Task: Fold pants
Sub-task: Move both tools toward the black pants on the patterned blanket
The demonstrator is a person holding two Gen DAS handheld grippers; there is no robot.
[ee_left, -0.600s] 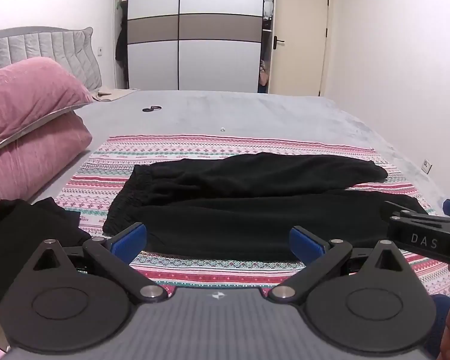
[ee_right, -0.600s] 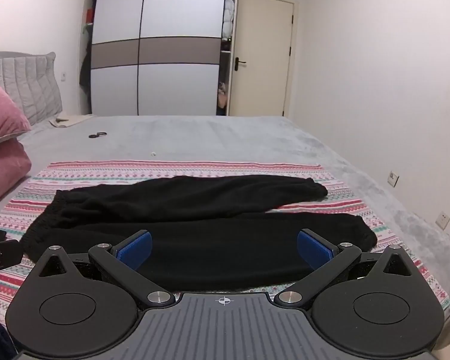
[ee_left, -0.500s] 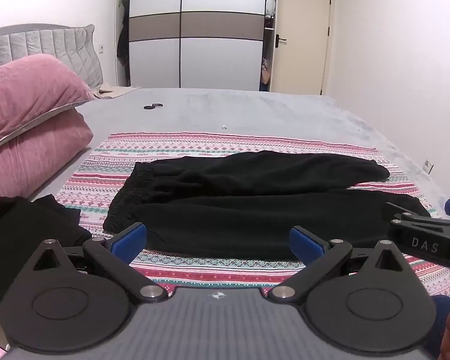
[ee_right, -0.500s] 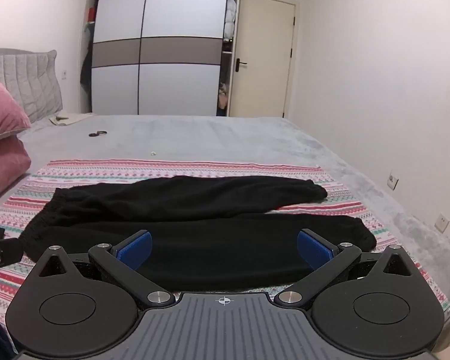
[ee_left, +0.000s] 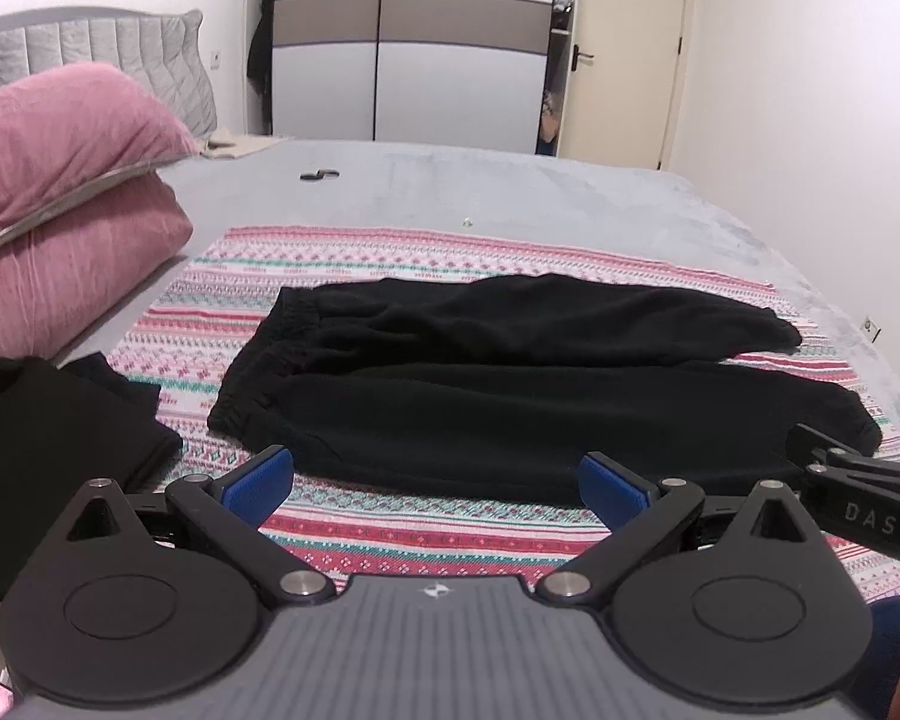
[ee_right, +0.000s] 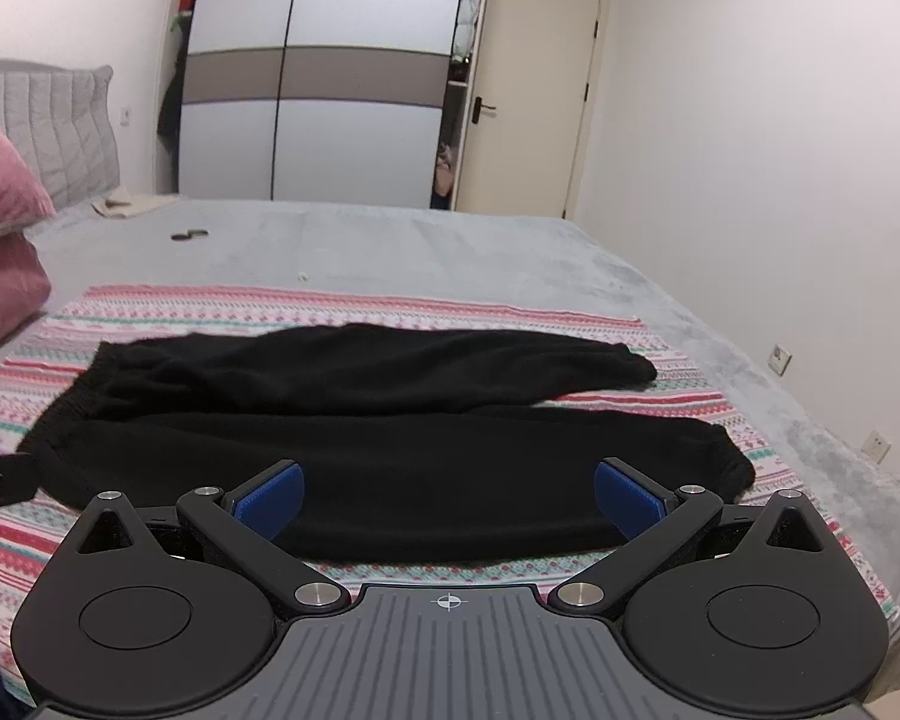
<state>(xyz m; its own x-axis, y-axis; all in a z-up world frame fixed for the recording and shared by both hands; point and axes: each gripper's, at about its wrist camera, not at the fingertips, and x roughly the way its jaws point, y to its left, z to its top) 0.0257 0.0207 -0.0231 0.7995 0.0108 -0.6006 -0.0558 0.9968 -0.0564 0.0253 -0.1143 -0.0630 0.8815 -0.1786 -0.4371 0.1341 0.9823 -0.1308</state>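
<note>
Bed (ee_left: 510,192), grey cover. On it: striped patterned blanket (ee_left: 390,252) across near part; two pink pillows (ee_left: 60,192) stacked at left; small dark item (ee_left: 319,175) and beige cloth (ee_left: 234,144) toward far end.

Black pants (ee_left: 510,384) lie flat and unfolded, legs apart, waistband leftward.

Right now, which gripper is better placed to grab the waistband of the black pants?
Left. The left gripper hangs open near the waistband end of the pants; the right gripper, also open, faces the near leg nearer the cuffs.
</note>
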